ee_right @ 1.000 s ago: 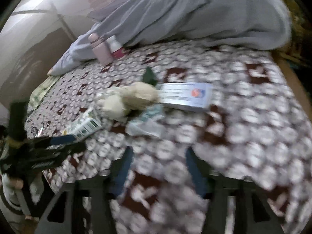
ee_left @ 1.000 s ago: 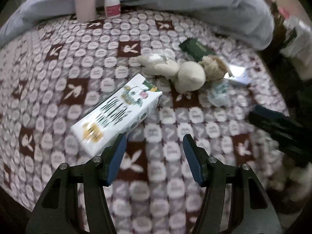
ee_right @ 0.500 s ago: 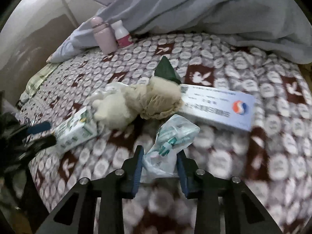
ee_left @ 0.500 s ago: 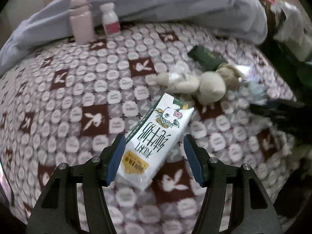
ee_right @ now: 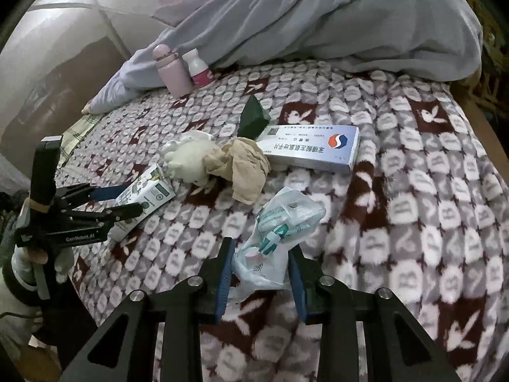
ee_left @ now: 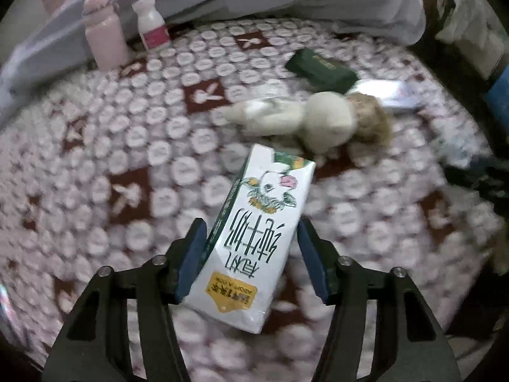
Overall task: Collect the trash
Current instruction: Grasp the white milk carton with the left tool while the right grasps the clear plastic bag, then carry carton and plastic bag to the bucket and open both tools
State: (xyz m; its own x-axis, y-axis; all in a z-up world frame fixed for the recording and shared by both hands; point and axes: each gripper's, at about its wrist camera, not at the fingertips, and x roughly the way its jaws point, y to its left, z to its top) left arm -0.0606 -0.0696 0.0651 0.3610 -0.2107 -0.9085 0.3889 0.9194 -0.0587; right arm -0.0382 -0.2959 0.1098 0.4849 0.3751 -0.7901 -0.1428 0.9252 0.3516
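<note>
Presently: left gripper [ee_left: 251, 254] over milk carton [ee_left: 254, 232]; jaws closing, carton between them, lying flat on patterned blanket [ee_left: 133, 146]. Left pad looks against carton's green edge, right pad just beside the other edge; firm clamp cannot be confirmed. Same gripper seen from right wrist camera [ee_right: 105, 203], fingers straddling carton [ee_right: 143, 202], gloved hand [ee_right: 35, 261] on its handle.

Right gripper [ee_right: 259, 270] jaws drawn in on clear plastic bag [ee_right: 280, 232]; crumpled film bunched between blue pads, pads pressing its lower part. Bag contains green-and-white wrappers; upper part free above fingertips.

Other items on blanket:
- White plush toy [ee_right: 187, 159] touching beige crumpled stocking [ee_right: 241, 165]; both just beyond carton.
- White-blue medicine box [ee_right: 311, 149] lying flat, touching stocking's far side.
- Dark green box [ee_right: 253, 117], one end propped on medicine box.
- Pink bottle [ee_right: 171, 70] and small white bottle with magenta label [ee_right: 198, 68], upright, side by side at far edge against grey duvet [ee_right: 318, 19].

Left wrist view motion-blurred at edges; carton print legible, cow drawing and yellow label visible.
</note>
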